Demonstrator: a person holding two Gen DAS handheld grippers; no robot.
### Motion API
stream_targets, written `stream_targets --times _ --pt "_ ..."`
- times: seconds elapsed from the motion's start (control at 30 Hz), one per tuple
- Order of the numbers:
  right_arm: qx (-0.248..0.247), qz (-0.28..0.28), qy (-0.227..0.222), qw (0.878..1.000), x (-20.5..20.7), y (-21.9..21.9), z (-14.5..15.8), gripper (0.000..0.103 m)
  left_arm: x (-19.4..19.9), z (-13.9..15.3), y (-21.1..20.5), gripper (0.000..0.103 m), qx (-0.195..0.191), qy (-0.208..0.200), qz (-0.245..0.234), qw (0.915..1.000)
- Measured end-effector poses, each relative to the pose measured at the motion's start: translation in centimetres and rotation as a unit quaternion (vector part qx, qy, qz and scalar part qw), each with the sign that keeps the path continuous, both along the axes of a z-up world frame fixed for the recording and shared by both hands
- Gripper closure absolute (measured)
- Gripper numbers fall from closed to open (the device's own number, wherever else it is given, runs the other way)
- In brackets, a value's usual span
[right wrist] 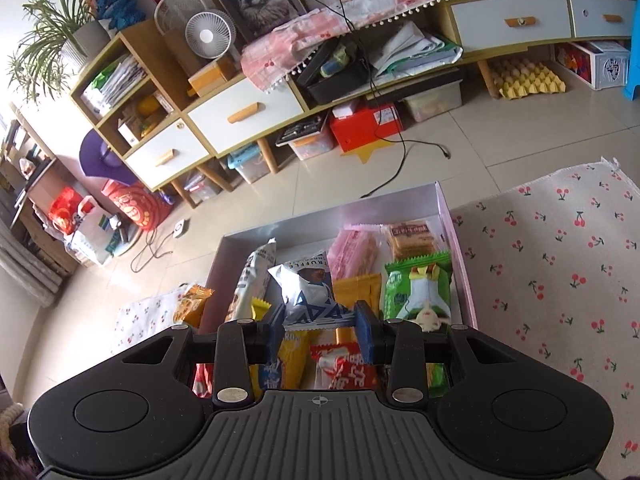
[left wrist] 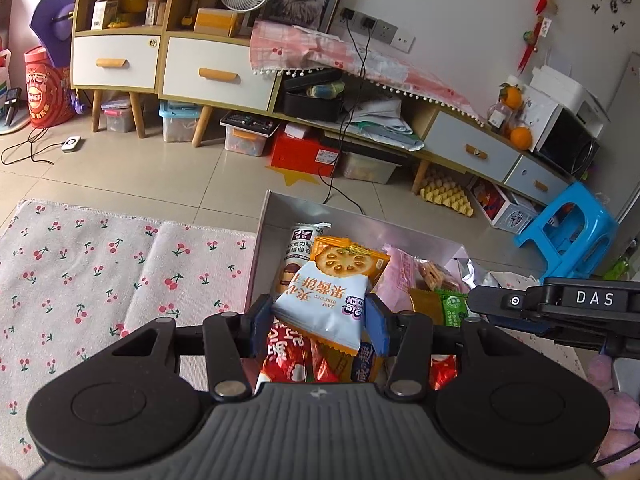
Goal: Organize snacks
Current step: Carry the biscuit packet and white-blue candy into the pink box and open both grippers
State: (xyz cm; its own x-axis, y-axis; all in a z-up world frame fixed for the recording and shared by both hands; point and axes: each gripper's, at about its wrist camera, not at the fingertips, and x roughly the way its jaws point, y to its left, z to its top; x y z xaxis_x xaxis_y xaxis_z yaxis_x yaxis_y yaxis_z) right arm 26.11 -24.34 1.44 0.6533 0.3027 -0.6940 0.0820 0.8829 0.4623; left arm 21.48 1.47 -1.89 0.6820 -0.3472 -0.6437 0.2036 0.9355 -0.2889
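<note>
My left gripper (left wrist: 318, 322) clamps the jam biscuit packet (left wrist: 326, 300), my right gripper (right wrist: 320, 334) the truffle packet (right wrist: 306, 292) — both over the snack-crowded box (right wrist: 460, 240).

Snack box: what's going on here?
A person is sorting snacks with a pair of tongs in each hand. The left tongs grip a pale blue jam biscuit packet, and the right tongs grip a white and blue truffle packet, both over the grey box already full of packets, beside the cherry-print mat.
</note>
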Motion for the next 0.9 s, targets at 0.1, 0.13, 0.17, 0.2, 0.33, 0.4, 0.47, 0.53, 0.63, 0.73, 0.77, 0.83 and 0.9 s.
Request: stream_targets --times 0.1,0.13,0.17,0.2,0.33,0.4,0.47,0.53,0.63,0.73,0.77,0.83,0.9 --pt "0.006 -0.005 -0.001 1.000 1.3 -0.2 -0.6 0.068 0.7 -0.3 0.0 0.057 -0.007 -0.006 -0.001 1.0000" --pt "0.010 -0.006 0.000 1.000 1.8 -0.2 -0.8 0.068 0.9 -0.3 -0.2 0.057 -0.008 -0.008 -0.003 0.9999" --pt "0.014 -0.006 0.001 1.000 2.2 -0.3 -1.1 0.068 1.1 -0.4 -0.4 0.057 -0.007 -0.011 -0.005 0.9999" --pt "0.020 -0.008 0.003 1.000 2.7 -0.3 -1.3 0.068 1.3 -0.4 -0.6 0.057 -0.006 -0.015 -0.008 0.9998" --pt "0.037 -0.012 0.003 0.999 4.2 -0.3 -2.1 0.068 2.0 -0.9 -1.4 0.057 -0.004 -0.020 -0.023 0.9995" --pt "0.039 -0.014 0.004 0.999 4.8 -0.2 -2.4 0.068 2.3 -1.2 -1.8 0.057 -0.002 -0.021 -0.034 0.9992" --pt "0.041 -0.015 0.006 0.999 5.1 -0.2 -2.8 0.068 2.5 -1.5 -2.2 0.057 0.000 -0.022 -0.040 0.9990" --pt "0.041 -0.017 0.007 0.999 5.3 -0.3 -3.1 0.068 2.7 -1.8 -2.3 0.057 0.003 -0.022 -0.040 0.9989" --pt "0.042 -0.022 0.006 0.999 5.3 -0.6 -3.5 0.065 2.9 -2.0 -2.3 0.056 0.004 -0.023 -0.044 0.9988" --pt "0.041 -0.025 0.002 0.999 5.1 -1.0 -3.7 0.064 2.7 -1.9 -2.4 0.046 0.023 -0.030 -0.041 0.9985" --pt "0.040 -0.024 0.001 0.999 5.0 -1.0 -3.7 0.064 2.6 -1.8 -2.4 0.037 0.028 -0.032 -0.037 0.9984" --pt "0.038 -0.023 0.001 0.999 4.9 -1.2 -3.6 0.063 2.3 -1.5 -2.3 0.033 0.028 -0.037 -0.033 0.9984" --pt "0.036 -0.022 -0.001 0.999 4.7 -1.2 -3.4 0.063 2.2 -1.3 -2.1 0.031 0.023 -0.037 -0.033 0.9985"
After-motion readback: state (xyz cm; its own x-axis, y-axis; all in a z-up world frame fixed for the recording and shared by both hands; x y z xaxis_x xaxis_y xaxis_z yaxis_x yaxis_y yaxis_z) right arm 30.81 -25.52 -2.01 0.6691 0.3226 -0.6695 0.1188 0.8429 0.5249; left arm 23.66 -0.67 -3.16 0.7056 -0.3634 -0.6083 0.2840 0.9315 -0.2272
